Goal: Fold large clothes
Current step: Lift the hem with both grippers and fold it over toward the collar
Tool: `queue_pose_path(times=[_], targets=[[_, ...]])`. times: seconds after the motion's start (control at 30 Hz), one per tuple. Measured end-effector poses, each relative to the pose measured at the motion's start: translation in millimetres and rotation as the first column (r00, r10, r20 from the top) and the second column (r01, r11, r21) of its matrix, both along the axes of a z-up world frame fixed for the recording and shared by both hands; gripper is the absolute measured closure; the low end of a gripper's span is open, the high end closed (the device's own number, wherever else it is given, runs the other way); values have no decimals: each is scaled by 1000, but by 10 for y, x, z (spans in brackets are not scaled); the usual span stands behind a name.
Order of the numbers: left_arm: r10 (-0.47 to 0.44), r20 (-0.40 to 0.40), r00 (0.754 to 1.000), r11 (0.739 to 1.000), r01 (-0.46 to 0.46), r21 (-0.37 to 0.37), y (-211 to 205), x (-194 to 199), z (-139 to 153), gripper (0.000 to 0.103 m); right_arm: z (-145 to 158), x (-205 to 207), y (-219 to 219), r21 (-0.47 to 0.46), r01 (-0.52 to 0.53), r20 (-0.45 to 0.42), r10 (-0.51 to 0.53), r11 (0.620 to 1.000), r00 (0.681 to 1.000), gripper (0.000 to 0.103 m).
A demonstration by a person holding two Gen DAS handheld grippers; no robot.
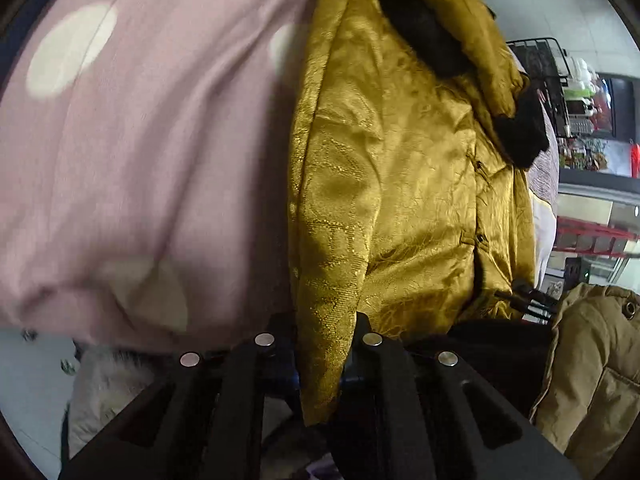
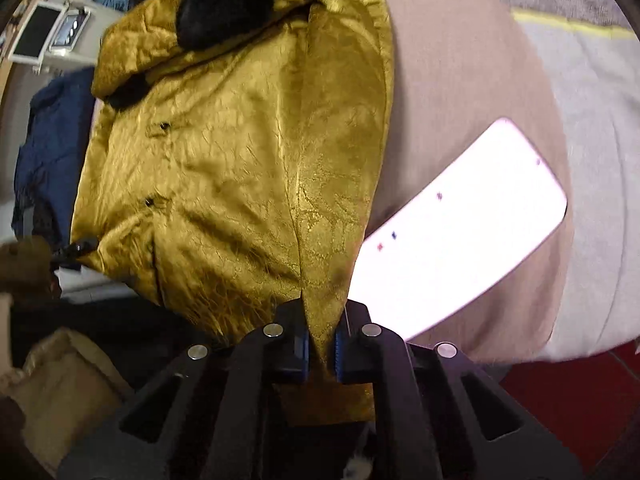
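A shiny golden-yellow jacket (image 1: 400, 168) with black fur trim (image 1: 424, 32) lies spread over a pink bedcover (image 1: 140, 160). My left gripper (image 1: 320, 364) is shut on a fold of the jacket's edge, the cloth hanging down between its fingers. In the right wrist view the same golden jacket (image 2: 224, 168) stretches away, its dark fur collar (image 2: 228, 0) at the top. My right gripper (image 2: 320, 354) is shut on the jacket's hem, blue pads pinching the fabric from both sides.
A tan padded coat (image 1: 592, 368) lies at the lower right, with a black wire rack (image 1: 540, 68) and shelves behind. A white board (image 2: 460, 232) rests on the beige cover (image 2: 480, 80). A navy garment (image 2: 52, 152) and another tan coat (image 2: 56, 384) lie at left.
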State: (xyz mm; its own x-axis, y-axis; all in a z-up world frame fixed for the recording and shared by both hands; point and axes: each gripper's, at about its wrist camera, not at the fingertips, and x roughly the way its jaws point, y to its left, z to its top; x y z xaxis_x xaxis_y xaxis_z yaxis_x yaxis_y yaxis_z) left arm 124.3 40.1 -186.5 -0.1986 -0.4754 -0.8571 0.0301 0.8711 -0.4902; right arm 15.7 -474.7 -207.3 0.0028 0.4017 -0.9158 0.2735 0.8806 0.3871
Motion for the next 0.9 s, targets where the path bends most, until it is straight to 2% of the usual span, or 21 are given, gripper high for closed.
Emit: queue_pose_path(times=[0.07, 0.17, 0.27, 0.37, 0.47, 0.67, 0.8, 0.9], targets=[[9, 3, 1000, 1000, -9, -6, -29, 8, 20, 92, -45, -13, -50, 21, 24, -19, -24, 999, 1000, 94], [-32, 43, 999, 999, 32, 1, -201, 167, 148, 93, -23, 168, -127, 26, 35, -13, -35, 999, 999, 94], [-75, 133, 988, 996, 80, -32, -373, 393, 408, 93, 166, 519, -190, 70, 39, 66, -44, 997, 997, 94], [-76, 252, 965, 992, 98, -74, -594, 752, 769, 93, 460, 941, -303, 76, 36, 168, -49, 996, 985, 94], [-52, 354, 934, 993, 86, -81, -744, 1193, 1036, 93, 734, 1366, -464, 71, 54, 266, -71, 996, 961, 94], [45, 464, 885, 998, -15, -68, -888, 2159, 1360, 93, 1137, 2191, -864, -2, 146, 397, -133, 989, 908, 95], [55, 501, 864, 998, -38, -44, -1043, 2606, 1422, 92, 1196, 2595, -1194, 31, 225, 407, -218, 974, 887, 95], [53, 485, 873, 998, -67, 11, -1254, 2856, 1283, 92, 1084, 2820, -1202, 64, 284, 377, -287, 957, 880, 94]])
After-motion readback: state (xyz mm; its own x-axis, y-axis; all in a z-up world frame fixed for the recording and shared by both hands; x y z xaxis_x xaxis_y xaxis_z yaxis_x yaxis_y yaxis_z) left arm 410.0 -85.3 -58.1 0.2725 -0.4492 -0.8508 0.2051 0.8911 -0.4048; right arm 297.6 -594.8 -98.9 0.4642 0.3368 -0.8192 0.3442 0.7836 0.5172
